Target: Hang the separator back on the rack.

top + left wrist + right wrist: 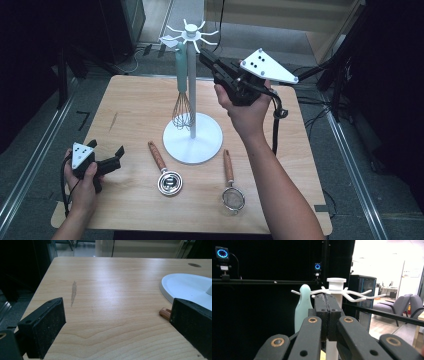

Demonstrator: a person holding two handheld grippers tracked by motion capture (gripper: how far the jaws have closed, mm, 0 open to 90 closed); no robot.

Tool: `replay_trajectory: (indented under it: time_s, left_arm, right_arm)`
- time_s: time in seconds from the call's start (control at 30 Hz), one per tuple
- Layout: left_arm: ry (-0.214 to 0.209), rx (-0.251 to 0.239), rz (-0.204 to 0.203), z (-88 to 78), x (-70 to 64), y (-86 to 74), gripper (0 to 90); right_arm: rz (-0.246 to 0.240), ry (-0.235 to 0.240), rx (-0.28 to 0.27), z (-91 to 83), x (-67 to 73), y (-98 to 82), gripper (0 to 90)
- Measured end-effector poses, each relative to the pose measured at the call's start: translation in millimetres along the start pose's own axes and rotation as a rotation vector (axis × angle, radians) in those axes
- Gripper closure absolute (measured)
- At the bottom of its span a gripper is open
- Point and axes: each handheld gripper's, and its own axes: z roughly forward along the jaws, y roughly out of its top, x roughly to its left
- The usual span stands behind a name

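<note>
We are working a hanging job around the white metal utensil stand with a round base and a ring of hooks on top (192, 90). A whisk with a mint-green handle and wire head (182, 85) is already hanging from a hook on the stand's left side, its wires ending just above the base. The right tongs (205, 56) are hovering up beside the hook ring, just right of the post, clenched with nothing between the pads; in the right gripper view the pads (327, 307) are pressed flat together in front of the post. The left tongs (107, 152) are resting low on the pale wooden surface (280, 130), well left of the stand, released and empty.

Two pieces are waiting in front of the stand's base: a wooden-handled steel coil tool (165, 170), just left of front, and a wooden-handled small mesh strainer (231, 187), to the right of front.

We are judging one hang done, two to go. The next move calls for dropping the right tongs down to the strainer's handle, opening them, gripping near the handle end, then lifting it to a free hook.
</note>
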Motion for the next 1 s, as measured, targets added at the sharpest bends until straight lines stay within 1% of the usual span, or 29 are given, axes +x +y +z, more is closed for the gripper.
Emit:
replay_trajectory:
  time_s: [0.07, 0.1, 0.13, 0.17, 0.23, 0.27, 0.33, 0.4, 0.43, 0.47, 0.5, 0.57, 0.6, 0.63, 0.73, 0.77, 0.8, 0.87, 0.9, 0.93, 1.0]
  left_arm:
    - [0.000, -0.007, -0.002, 0.4, 0.2, -0.2, 1.0]
    - [0.000, -0.007, -0.004, 0.5, 0.3, -0.3, 1.0]
    - [0.000, -0.007, -0.005, 0.5, 0.3, -0.3, 1.0]
    - [-0.001, -0.007, -0.005, 0.4, 0.5, -0.3, 1.0]
    - [-0.003, -0.003, -0.005, 0.1, 0.8, -0.2, 1.0]
    - [-0.003, -0.001, -0.006, 0.1, 0.7, -0.2, 1.0]
    - [-0.003, -0.002, -0.007, 0.1, 0.8, -0.2, 1.0]
    - [-0.004, -0.002, -0.005, 0.1, 0.7, -0.2, 1.0]
    - [-0.002, -0.003, -0.006, 0.3, 0.4, -0.2, 1.0]
    - [-0.001, -0.002, -0.004, 0.3, 0.4, -0.2, 1.0]
    - [0.001, -0.001, -0.004, 0.3, 0.3, -0.1, 1.0]
    - [0.001, 0.000, -0.004, 0.2, 0.4, -0.1, 1.0]
    - [0.001, 0.000, -0.004, 0.2, 0.4, -0.1, 1.0]
    - [0.001, 0.000, -0.004, 0.2, 0.3, -0.1, 1.0]
    - [0.001, -0.001, -0.003, 0.2, 0.3, -0.2, 1.0]
    - [0.002, 0.000, -0.004, 0.2, 0.2, -0.1, 1.0]
    - [0.002, -0.001, -0.004, 0.2, 0.3, -0.2, 1.0]
    - [0.001, 0.000, -0.007, 0.2, 0.4, -0.1, 1.0]
    - [-0.001, -0.002, -0.007, 0.3, 0.5, -0.2, 1.0]
    - [0.000, -0.004, -0.007, 0.4, 0.5, -0.3, 1.0]
    - [0.002, -0.001, -0.004, 0.2, 0.3, -0.1, 1.0]
  right_arm:
    - [0.000, -0.001, 0.000, -0.1, 0.5, -0.6, 90.0]
    - [-0.011, -0.019, -0.002, -0.8, 0.8, -0.9, 90.0]
    - [-0.024, -0.047, 0.000, -1.7, 0.9, -1.3, 89.1]
    - [-0.019, -0.056, 0.005, -3.0, 0.7, -1.6, 85.3]
    - [0.004, -0.041, -0.001, -5.8, -1.7, -3.3, 79.4]
    - [-0.002, -0.055, 0.000, -7.3, -2.4, -4.8, 77.1]
    - [-0.031, -0.093, 0.016, -10.8, -3.4, -8.1, 73.1]
    - [-0.041, -0.121, 0.036, -14.8, -3.9, -12.3, 71.1]
    - [-0.030, -0.123, 0.056, -16.7, -4.2, -14.5, 71.2]
    - [-0.016, -0.115, 0.075, -18.6, -4.7, -16.6, 70.5]
    - [-0.015, -0.117, 0.080, -20.5, -5.1, -19.0, 69.6]
    - [-0.029, -0.134, 0.093, -23.7, -6.1, -23.8, 69.1]
    - [-0.014, -0.126, 0.104, -25.7, -5.9, -26.1, 69.0]
    - [-0.010, -0.120, 0.106, -27.6, -6.6, -28.6, 69.2]
    - [0.005, -0.164, 0.136, -33.1, -9.2, -35.5, 70.0]
    - [0.022, -0.168, 0.152, -35.4, -9.4, -37.9, 69.5]
    - [0.021, -0.168, 0.158, -36.9, -10.7, -40.6, 68.7]
    - [0.026, -0.173, 0.178, -40.0, -12.1, -46.6, 64.2]
    - [0.042, -0.177, 0.199, -42.7, -14.1, -53.1, 57.5]
    - [0.042, -0.177, 0.199, -42.7, -14.1, -53.1, 57.5]
    - [0.067, -0.187, 0.230, -44.7, -15.0, -59.4, 48.0]
